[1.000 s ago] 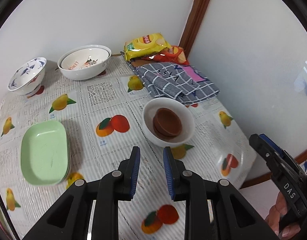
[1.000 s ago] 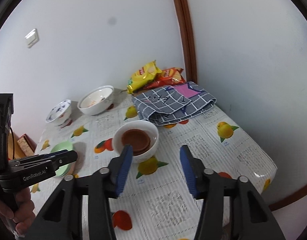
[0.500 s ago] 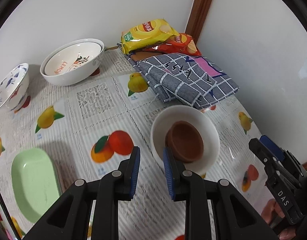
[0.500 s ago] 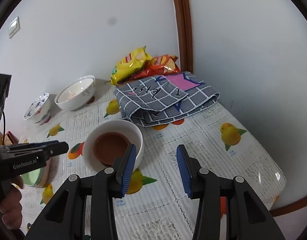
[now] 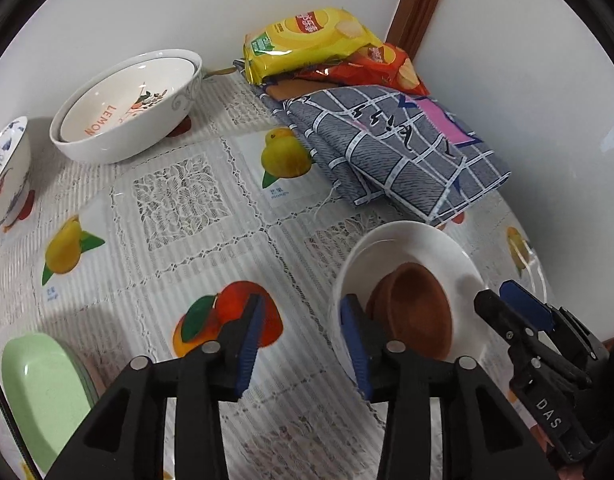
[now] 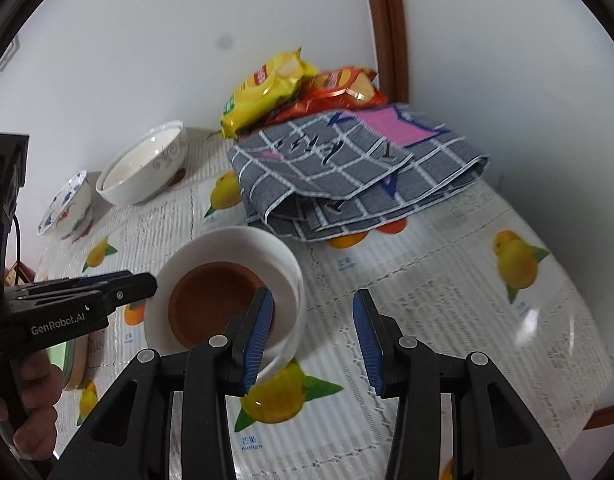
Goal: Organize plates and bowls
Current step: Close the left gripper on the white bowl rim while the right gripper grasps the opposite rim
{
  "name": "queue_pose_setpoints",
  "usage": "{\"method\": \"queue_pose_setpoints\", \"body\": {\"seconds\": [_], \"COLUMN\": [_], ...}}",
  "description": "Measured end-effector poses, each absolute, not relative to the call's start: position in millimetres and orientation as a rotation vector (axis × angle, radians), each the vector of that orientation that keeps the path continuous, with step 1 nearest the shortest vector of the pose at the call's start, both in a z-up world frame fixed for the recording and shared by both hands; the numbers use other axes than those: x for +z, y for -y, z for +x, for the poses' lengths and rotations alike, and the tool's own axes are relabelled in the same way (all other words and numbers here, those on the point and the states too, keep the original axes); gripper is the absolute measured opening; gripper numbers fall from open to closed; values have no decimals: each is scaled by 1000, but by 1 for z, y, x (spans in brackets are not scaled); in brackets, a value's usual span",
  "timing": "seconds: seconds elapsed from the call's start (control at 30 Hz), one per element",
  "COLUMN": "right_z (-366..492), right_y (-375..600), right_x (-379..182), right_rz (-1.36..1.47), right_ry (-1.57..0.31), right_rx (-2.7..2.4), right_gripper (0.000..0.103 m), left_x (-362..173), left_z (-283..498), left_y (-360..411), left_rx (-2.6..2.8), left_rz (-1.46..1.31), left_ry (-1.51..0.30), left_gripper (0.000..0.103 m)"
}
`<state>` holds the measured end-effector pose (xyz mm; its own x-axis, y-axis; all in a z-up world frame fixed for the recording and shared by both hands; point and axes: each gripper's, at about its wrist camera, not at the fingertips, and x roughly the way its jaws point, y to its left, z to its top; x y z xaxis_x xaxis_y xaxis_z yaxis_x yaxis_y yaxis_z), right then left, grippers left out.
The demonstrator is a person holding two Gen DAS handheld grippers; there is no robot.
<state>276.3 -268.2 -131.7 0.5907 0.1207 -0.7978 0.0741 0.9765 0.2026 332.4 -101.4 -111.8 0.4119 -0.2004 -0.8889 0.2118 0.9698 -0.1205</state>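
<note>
**Both grippers closing in on the white bowl, nothing held yet**

Step, as I judge it: approach to pick up the white bowl (image 5: 411,256) with the brown bowl (image 5: 417,308) nested inside. The left gripper (image 5: 303,340) has its jaws opening, only tablecloth between them; its right finger sits by the bowl's near-left rim, contact unclear. The right gripper (image 6: 313,334) has jaws apart with nothing pinched; its left finger overlaps the bowl's near-right rim, right finger outside over the tablecloth (image 6: 447,292).

Next move probably calls for each gripper to straddle the rim wall, 1 finger inside and 1 outside, then close. The brown bowl crowds the inside, so clearance looks tight.

Task things: white bowl is plain, glossy, round, upright, near the table's front-right, just in front of the folded grey checked cloth (image 5: 395,152). Brown bowl is matte, smaller, tilted inside. Other dishes: LEMON bowl (image 5: 127,112) at back, blue-patterned bowl (image 5: 5,176) far left, green plates (image 5: 39,396) near left, well apart.
</note>
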Motion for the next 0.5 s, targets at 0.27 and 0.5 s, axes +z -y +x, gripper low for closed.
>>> {"method": "queue_pose_setpoints", "body": {"seconds": [0.27, 0.5], "right_z": [291, 302], "right_y": [268, 264], "right_x": [-151, -159], "right_rz": [199, 174], "right_ry": [-1010, -1043], "right_rx": [-28, -34], "right_gripper": [41, 41], "left_x": [-132, -142], "left_z": [341, 344], "left_y": [117, 122], "left_rx": [-261, -269], "left_rz": [67, 100], "left_ry": [-1137, -1149], "left_gripper": [39, 38]}}
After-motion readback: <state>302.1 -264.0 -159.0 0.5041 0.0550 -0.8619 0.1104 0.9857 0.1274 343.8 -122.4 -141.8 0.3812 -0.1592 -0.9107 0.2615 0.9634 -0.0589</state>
